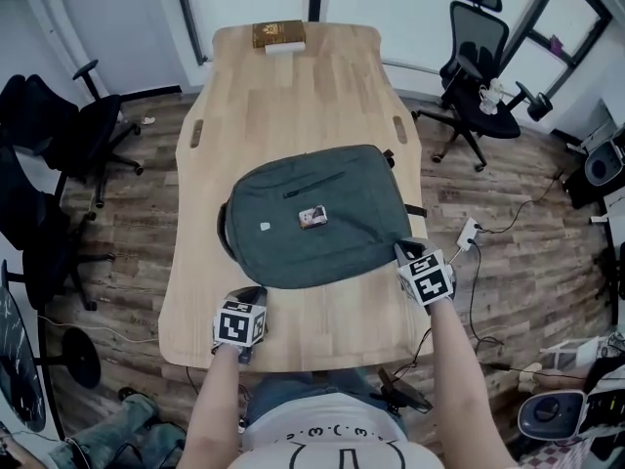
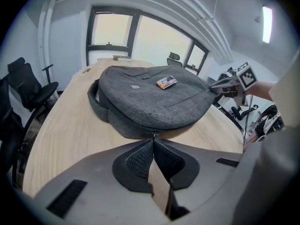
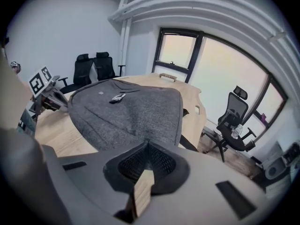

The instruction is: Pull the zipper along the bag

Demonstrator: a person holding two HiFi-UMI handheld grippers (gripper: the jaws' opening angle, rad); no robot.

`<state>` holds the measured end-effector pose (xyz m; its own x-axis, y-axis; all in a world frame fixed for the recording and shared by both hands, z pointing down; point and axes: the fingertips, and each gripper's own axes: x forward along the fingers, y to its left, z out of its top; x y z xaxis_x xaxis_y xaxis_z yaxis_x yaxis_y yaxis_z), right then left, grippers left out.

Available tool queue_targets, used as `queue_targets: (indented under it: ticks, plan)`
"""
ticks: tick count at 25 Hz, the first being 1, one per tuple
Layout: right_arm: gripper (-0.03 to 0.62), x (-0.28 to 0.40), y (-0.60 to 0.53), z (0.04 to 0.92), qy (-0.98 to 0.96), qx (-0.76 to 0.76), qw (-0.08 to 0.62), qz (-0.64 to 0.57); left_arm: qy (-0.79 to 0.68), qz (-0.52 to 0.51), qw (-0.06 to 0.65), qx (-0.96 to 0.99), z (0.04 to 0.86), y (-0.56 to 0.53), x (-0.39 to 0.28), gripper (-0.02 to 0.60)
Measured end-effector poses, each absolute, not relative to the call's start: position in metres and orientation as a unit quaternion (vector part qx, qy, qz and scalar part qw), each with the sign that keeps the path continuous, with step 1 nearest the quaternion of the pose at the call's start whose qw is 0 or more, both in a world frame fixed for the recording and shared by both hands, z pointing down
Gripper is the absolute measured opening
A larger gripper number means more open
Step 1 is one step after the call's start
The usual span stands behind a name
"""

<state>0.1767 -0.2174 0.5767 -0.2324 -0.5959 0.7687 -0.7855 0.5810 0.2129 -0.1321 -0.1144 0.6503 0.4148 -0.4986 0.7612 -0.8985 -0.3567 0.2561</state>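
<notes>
A grey backpack (image 1: 312, 213) lies flat in the middle of the wooden table (image 1: 293, 106). At its near edge my left gripper (image 1: 256, 293) is shut, and in the left gripper view a small metal zipper pull (image 2: 154, 135) sits right at the closed tips of the left gripper (image 2: 153, 138), under the backpack (image 2: 150, 102). My right gripper (image 1: 402, 252) is shut at the bag's near right corner; in the right gripper view the right gripper (image 3: 147, 143) pinches the edge of the grey fabric (image 3: 136, 116). A small card (image 1: 312, 217) rests on top of the bag.
A brown box (image 1: 278, 34) stands at the table's far end. Black office chairs stand to the left (image 1: 59, 154) and at the far right (image 1: 479, 57). A white power strip (image 1: 467, 233) with cables lies on the floor to the right.
</notes>
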Motion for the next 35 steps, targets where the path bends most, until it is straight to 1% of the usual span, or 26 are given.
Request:
queue_targets:
  ticks: [2, 8, 9, 10, 11, 14, 17, 21, 24, 28, 30, 33, 35]
  plan:
    - [0.052, 0.183, -0.233, 0.577, -0.766, 0.47, 0.427, 0.099, -0.44, 0.288, 0.347, 0.777, 0.648, -0.105, -0.117, 0.019]
    - [0.041, 0.198, -0.278, 0.567, -0.751, 0.544, 0.36, 0.103, -0.426, 0.273, 0.367, 0.781, 0.644, -0.091, -0.065, 0.018]
    - [0.051, 0.197, -0.281, 0.564, -0.754, 0.544, 0.353, 0.103, -0.424, 0.272, 0.37, 0.781, 0.645, -0.091, -0.06, 0.02]
    - [0.096, 0.195, -0.282, 0.561, -0.759, 0.542, 0.347, 0.102, -0.421, 0.272, 0.37, 0.782, 0.645, -0.092, -0.055, 0.018]
    - [0.163, 0.193, -0.282, 0.557, -0.764, 0.538, 0.343, 0.101, -0.419, 0.273, 0.37, 0.783, 0.645, -0.093, -0.05, 0.018]
    - [0.178, 0.184, -0.269, 0.546, -0.782, 0.519, 0.329, 0.106, -0.416, 0.274, 0.369, 0.784, 0.645, -0.095, -0.041, 0.018]
    - [0.213, 0.17, -0.245, 0.539, -0.802, 0.491, 0.318, 0.122, -0.412, 0.272, 0.373, 0.786, 0.644, -0.097, -0.028, 0.02]
    - [0.218, 0.144, -0.199, 0.546, -0.83, 0.428, 0.332, 0.132, -0.388, 0.272, 0.368, 0.8, 0.643, -0.099, -0.001, 0.018]
    - [0.219, 0.125, -0.165, 0.563, -0.846, 0.361, 0.369, 0.129, -0.371, 0.279, 0.354, 0.812, 0.643, -0.099, 0.017, 0.02]
    - [0.219, 0.108, -0.144, 0.583, -0.856, 0.298, 0.413, 0.093, -0.368, 0.289, 0.34, 0.815, 0.642, -0.095, 0.019, 0.02]
    - [0.219, 0.103, -0.146, 0.593, -0.849, 0.297, 0.423, 0.107, -0.37, 0.286, 0.341, 0.815, 0.643, -0.093, 0.018, 0.02]
    - [0.219, 0.102, -0.162, 0.603, -0.824, 0.36, 0.393, 0.193, -0.374, 0.284, 0.342, 0.814, 0.642, -0.092, 0.017, 0.02]
    - [0.193, 0.104, -0.169, 0.611, -0.803, 0.395, 0.387, 0.223, -0.375, 0.286, 0.341, 0.813, 0.643, -0.091, 0.016, 0.02]
